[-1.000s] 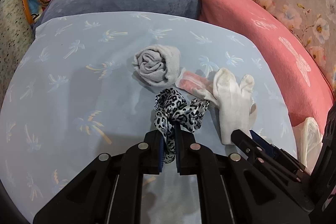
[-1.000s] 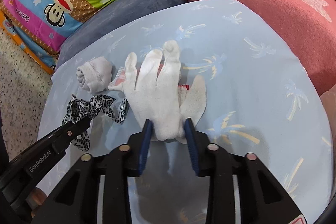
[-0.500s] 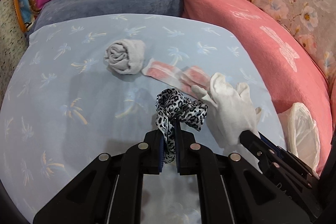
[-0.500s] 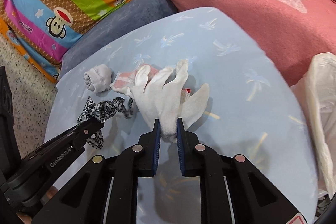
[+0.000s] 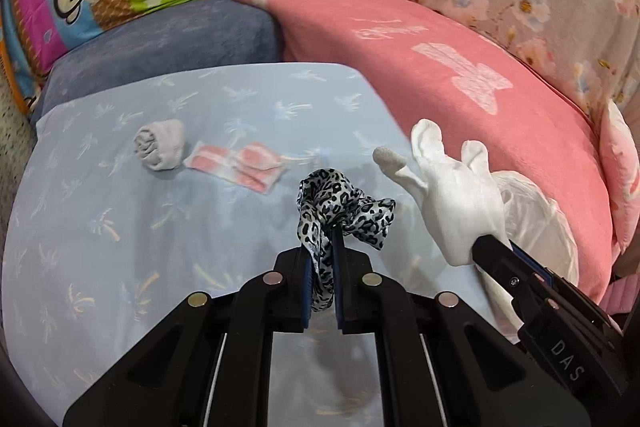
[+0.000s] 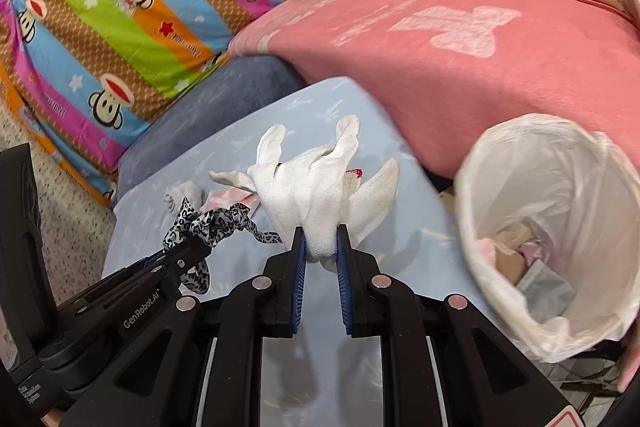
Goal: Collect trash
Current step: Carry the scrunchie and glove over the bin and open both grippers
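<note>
Both grippers held cloth scraps above the blue sheet, bin at the right.

L gripper (image 5: 322,259) was pinched nearly closed on the leopard-print scrap (image 5: 340,205), which hung clear of the palm-print sheet (image 5: 120,227). R gripper (image 6: 321,247) had its jaws clamped on the cuff of the white glove (image 6: 316,187), fingers pointing up, also off the sheet. White-lined trash bin (image 6: 480,163) stood just beside the sheet w/ some rubbish inside; contents too blurred to name, maybe paper. Left lying on the sheet: rolled grey sock (image 5: 160,145) & a pink-white wrapper (image 5: 240,167) touching it. Pink blanket (image 5: 440,67) lay behind.
</note>
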`<state>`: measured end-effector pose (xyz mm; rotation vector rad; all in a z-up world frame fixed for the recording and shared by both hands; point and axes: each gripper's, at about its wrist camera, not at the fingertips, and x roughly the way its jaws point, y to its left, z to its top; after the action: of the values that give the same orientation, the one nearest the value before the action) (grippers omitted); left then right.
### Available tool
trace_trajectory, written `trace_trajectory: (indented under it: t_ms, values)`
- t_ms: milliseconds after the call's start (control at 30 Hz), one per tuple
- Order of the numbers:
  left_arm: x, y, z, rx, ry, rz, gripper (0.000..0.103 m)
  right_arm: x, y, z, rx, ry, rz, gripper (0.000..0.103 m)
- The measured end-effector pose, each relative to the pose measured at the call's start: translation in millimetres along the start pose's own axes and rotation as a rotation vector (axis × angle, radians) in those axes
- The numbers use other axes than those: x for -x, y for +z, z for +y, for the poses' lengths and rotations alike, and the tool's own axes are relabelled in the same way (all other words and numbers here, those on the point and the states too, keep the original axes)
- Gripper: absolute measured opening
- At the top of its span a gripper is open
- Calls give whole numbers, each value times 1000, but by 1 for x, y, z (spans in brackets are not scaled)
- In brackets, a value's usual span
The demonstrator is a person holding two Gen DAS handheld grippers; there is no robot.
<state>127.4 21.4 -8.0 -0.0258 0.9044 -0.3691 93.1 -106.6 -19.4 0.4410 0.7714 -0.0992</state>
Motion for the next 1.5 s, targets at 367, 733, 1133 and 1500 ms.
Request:
trace_trajectory:
  t_ms: [367, 733, 1133, 1500]
  values:
    - [11, 0, -81, -131, -63, -24, 8, 64, 6, -75, -84, -69, -102, 14]
    - [14, -1, -150, -251, -129, -43, 8, 105, 5, -136, -166, -144, -175, 14]
    - [8, 2, -189, -305, -206, -41, 10, 117, 0, -171, -221, -189, -190, 14]
    - [10, 9, -182, -265, -158, -91, 68, 112, 1, -171, -225, -190, -184, 14]
